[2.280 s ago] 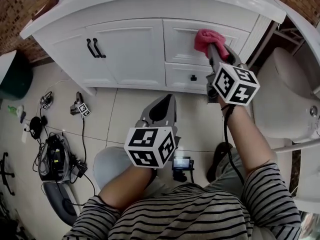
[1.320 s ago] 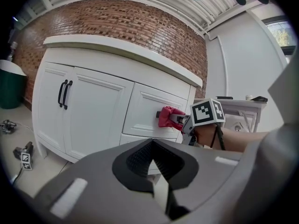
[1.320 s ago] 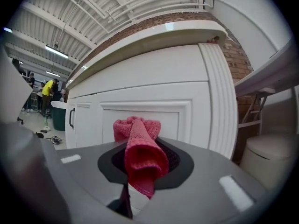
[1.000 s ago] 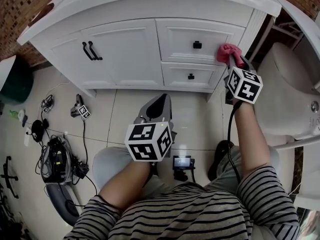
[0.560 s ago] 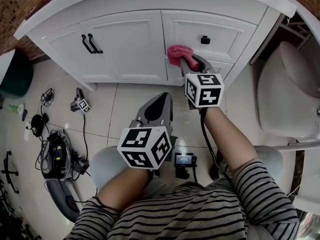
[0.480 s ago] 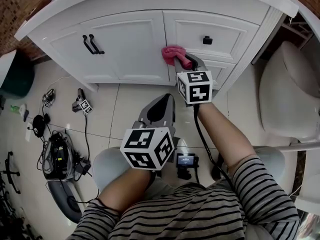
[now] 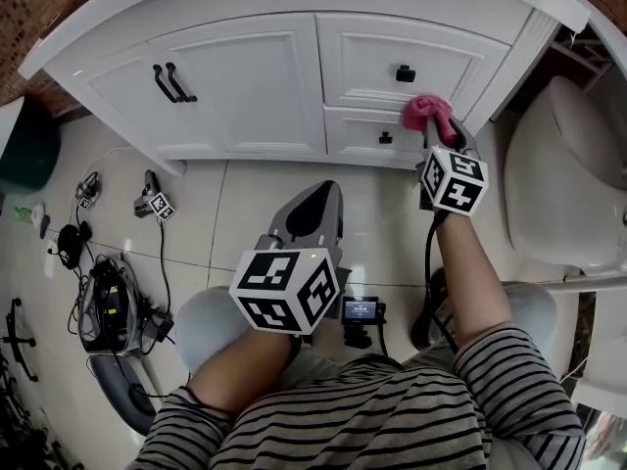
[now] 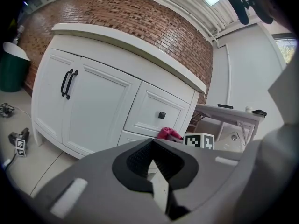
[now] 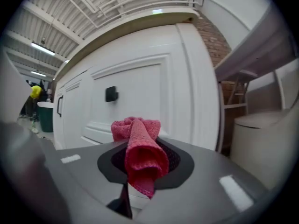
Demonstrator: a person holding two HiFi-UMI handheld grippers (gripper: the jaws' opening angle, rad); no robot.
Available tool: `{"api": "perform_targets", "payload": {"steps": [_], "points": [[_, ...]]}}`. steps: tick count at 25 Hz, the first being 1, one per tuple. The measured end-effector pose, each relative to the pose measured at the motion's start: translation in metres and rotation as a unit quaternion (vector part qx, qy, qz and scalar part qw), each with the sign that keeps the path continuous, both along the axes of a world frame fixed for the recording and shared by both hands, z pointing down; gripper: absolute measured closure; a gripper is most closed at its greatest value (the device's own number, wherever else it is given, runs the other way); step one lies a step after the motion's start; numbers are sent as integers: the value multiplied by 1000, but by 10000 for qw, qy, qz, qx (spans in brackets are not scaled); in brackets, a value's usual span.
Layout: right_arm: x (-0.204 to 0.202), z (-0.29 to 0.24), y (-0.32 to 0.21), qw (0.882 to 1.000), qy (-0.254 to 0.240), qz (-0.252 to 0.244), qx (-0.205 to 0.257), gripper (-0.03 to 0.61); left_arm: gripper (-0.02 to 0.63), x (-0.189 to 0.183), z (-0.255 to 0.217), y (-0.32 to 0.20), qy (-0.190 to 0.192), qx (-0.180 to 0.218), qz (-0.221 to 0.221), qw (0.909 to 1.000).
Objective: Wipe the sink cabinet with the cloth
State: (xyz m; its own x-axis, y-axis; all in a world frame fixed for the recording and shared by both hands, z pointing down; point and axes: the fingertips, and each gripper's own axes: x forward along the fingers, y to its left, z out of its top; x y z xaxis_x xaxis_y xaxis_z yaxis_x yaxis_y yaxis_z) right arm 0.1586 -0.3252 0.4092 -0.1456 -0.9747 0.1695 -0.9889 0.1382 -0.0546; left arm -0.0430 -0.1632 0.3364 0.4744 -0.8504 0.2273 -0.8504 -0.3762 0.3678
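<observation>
The white sink cabinet (image 7: 265,76) has two doors with black handles (image 7: 163,81) at left and two drawers with black knobs (image 7: 404,72) at right. My right gripper (image 7: 438,135) is shut on a pink cloth (image 7: 427,114), which it holds against the right end of the lower drawer. That cloth (image 9: 138,146) bunches out of the shut jaws in the right gripper view, close to the cabinet front (image 9: 140,97). My left gripper (image 7: 315,209) hangs lower, over the floor, shut and holding nothing; in its own view the left gripper (image 8: 152,164) faces the cabinet (image 8: 98,101).
A white toilet (image 7: 563,184) stands close at the right. Cables and small devices (image 7: 108,302) lie on the tiled floor at left, with a dark green bin (image 7: 24,150) at the far left. A small screen device (image 7: 358,311) sits between the knees.
My right gripper has swept the cloth across the drawer fronts: from the right edge, leftward to the middle divider, and now back right onto the lower drawer's right end. The left gripper stayed put.
</observation>
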Motion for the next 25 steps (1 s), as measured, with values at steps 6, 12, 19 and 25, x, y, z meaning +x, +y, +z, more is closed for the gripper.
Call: {"api": "perform_targets", "payload": {"steps": [6, 12, 19, 25], "points": [[94, 9, 19, 9883, -555, 1399, -241, 491, 614, 8, 1, 5, 7, -39, 86, 10000], [-38, 21, 24, 9979, -608, -182, -129, 492, 614, 10, -3, 8, 106, -12, 132, 9999], [-177, 61, -7, 9865, 376, -1535, -433, 491, 614, 6, 1, 5, 156, -97, 78, 9998], [-117, 69, -11, 9931, 401, -1001, -457, 490, 614, 3, 4, 2, 220, -145, 91, 9996]]}}
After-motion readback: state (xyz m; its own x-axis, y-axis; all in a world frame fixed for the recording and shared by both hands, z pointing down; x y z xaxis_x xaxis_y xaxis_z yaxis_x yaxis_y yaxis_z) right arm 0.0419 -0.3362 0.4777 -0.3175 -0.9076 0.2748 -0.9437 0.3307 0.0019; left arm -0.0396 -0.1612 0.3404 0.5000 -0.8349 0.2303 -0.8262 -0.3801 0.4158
